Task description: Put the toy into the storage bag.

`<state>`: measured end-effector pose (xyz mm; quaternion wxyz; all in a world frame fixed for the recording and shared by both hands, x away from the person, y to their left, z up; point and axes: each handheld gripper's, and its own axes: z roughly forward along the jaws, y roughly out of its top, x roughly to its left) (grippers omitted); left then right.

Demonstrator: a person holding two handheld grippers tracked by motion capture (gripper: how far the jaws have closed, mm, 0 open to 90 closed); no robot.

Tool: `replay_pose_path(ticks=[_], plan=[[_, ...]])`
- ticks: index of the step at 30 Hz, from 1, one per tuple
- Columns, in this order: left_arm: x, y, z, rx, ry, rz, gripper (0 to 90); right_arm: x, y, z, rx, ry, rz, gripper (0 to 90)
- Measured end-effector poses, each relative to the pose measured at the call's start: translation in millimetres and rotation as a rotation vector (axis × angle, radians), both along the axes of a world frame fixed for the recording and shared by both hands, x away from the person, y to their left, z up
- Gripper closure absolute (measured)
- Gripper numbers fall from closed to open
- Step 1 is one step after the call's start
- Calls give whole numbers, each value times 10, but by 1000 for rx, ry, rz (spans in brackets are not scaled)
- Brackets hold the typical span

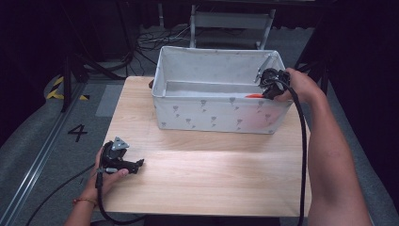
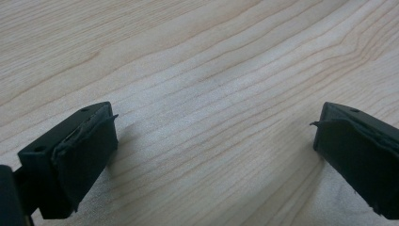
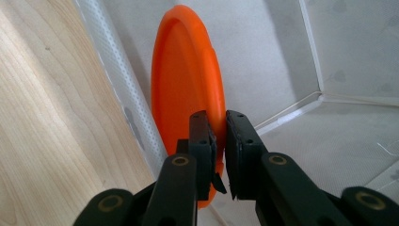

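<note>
A white fabric box (image 1: 211, 115) with a grey print stands on the far half of the wooden table (image 1: 202, 174). My right gripper (image 1: 270, 85) reaches over the box's right end, shut on the rim of an orange plate (image 1: 255, 95). In the right gripper view the plate (image 3: 188, 84) hangs on edge inside the box, close to its wall (image 3: 108, 70), with the gripper (image 3: 217, 129) pinching its lower rim. My left gripper (image 1: 139, 164) lies on the table near the front left corner. Its jaws stand wide apart over bare wood (image 2: 197, 70), and nothing is between them at the gripper (image 2: 214, 141).
Behind the table stands a grey chair frame (image 1: 230, 21), with cables (image 1: 155, 40) on the floor beside it. A painted "4" (image 1: 77, 133) and yellow-black tape (image 1: 56, 87) mark the floor to the left. A small dark thing (image 1: 151, 84) peeks out at the box's far left corner.
</note>
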<state>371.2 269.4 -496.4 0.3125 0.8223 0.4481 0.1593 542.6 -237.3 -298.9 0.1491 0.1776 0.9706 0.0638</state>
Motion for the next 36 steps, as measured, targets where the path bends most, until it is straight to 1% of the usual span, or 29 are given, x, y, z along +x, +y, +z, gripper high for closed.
replay_pose_path(ticks=[3,5,6,8,10,11,12,14,16,18,21,22,23,24,25,26,27,28,31,32,33,35,36], plan=[[0,0,0,0,0,0,5,-3,-12,6,4,-1,1,808],[0,0,0,0,0,0,5,-10,-25,27,26,-6,0,789],[0,0,0,0,0,0,5,-15,-31,37,29,-10,-4,774],[0,0,0,-1,1,0,5,-17,-51,51,36,-25,-18,771],[-1,-1,1,-1,1,1,5,-33,-75,67,51,-32,-16,760],[0,0,0,0,0,0,5,-33,-91,81,70,-54,-11,751],[2,2,1,3,-1,-3,5,-58,-113,104,94,-60,-14,736],[0,0,0,-1,1,0,5,-95,-154,134,138,-75,-20,733],[0,0,0,0,0,0,5,-134,-198,155,171,-89,-24,723],[0,0,0,-1,0,0,5,-148,-214,160,178,-93,-23,720],[0,0,0,-1,0,0,5,-193,-258,183,208,-115,-39,680],[0,0,0,-1,0,0,5,-230,-272,206,246,-135,-54,658],[0,0,0,0,0,0,5,-250,-283,219,268,-139,-56,656],[0,0,0,0,0,0,5,-276,-301,232,310,-145,-55,644],[0,0,0,-1,0,0,5,-295,-319,245,342,-157,-62,626],[0,0,0,0,0,0,5,-311,-332,254,360,-173,-73,618],[0,0,0,-1,0,0,5,-331,-356,261,398,-185,-85,617],[0,0,0,-1,0,0,5,-350,-384,265,444,-180,-91,603],[-1,0,0,0,0,0,5,-421,-453,258,528,-194,-102,566],[-1,0,0,0,0,0,5,-447,-470,252,538,-205,-104,541],[-1,0,0,0,0,0,5,-447,-470,252,538,-205,-104,541],[-1,0,0,-1,0,0,5,-517,-507,237,595,-211,-104,514],[-1,-1,0,-1,1,0,5,-552,-514,232,608,-222,-98,494]])
